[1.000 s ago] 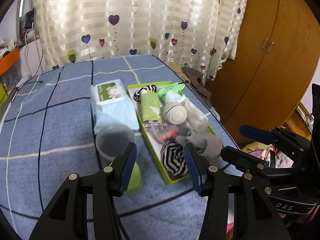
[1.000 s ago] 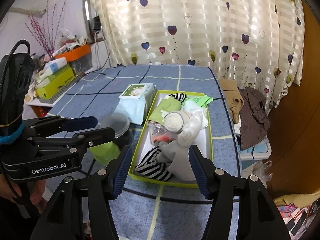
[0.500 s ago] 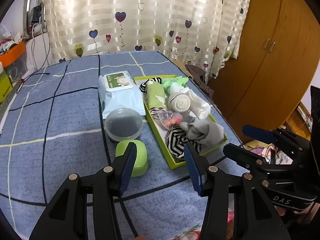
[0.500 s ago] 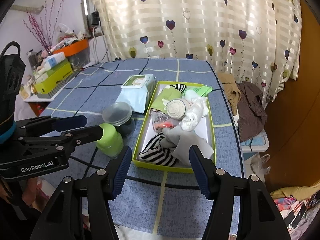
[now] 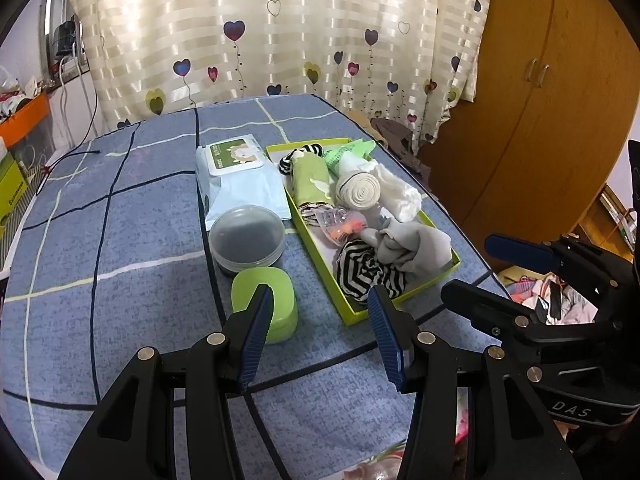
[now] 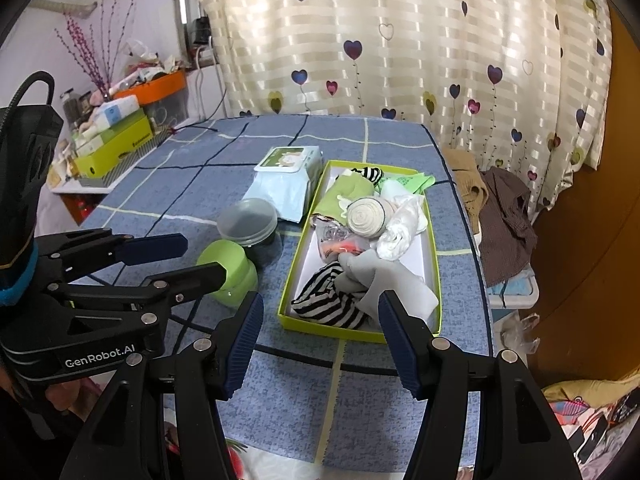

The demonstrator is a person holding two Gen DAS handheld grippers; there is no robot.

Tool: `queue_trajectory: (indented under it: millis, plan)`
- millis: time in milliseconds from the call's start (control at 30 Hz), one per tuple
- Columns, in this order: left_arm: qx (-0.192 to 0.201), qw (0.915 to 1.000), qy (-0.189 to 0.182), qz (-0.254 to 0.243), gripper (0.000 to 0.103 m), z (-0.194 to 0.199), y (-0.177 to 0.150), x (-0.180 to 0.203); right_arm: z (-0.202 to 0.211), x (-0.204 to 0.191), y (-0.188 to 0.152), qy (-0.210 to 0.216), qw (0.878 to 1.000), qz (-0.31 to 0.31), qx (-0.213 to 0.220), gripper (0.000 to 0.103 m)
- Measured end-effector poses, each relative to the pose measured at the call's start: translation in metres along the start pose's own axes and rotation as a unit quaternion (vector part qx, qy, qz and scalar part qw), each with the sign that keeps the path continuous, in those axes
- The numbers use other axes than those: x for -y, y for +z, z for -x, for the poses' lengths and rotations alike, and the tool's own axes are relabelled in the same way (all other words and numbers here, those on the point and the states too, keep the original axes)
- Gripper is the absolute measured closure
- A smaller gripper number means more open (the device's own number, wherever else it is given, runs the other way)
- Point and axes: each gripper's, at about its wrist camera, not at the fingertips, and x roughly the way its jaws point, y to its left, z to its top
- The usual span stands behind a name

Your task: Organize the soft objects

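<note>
Rolled, crumpled socks [image 6: 362, 276] fill a shallow rectangular lime box [image 6: 434, 264] beyond the wide-open, empty jaws of both the right gripper [image 6: 320, 316] and the left gripper [image 5: 320, 312].

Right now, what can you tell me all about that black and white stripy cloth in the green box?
The black and white striped cloth looks soft and stretchy. It lies scrunched in a loose heap, not folded, in the near end of the shallow lime-green cardboard box. A crumpled grey cloth lies against it and partly over it. Neither gripper touches it. A second striped piece sits at the far end.
</note>
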Motion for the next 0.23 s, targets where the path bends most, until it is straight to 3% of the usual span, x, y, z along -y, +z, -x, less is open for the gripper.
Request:
queue_trajectory:
  millis: [233]
  plan:
    - [0.008,0.9999,-0.004,0.007,0.053,0.0017,-0.0010,-0.0038,0.0005,-0.0005,-0.0009,0.000,1.000,0.000,0.000,0.043]
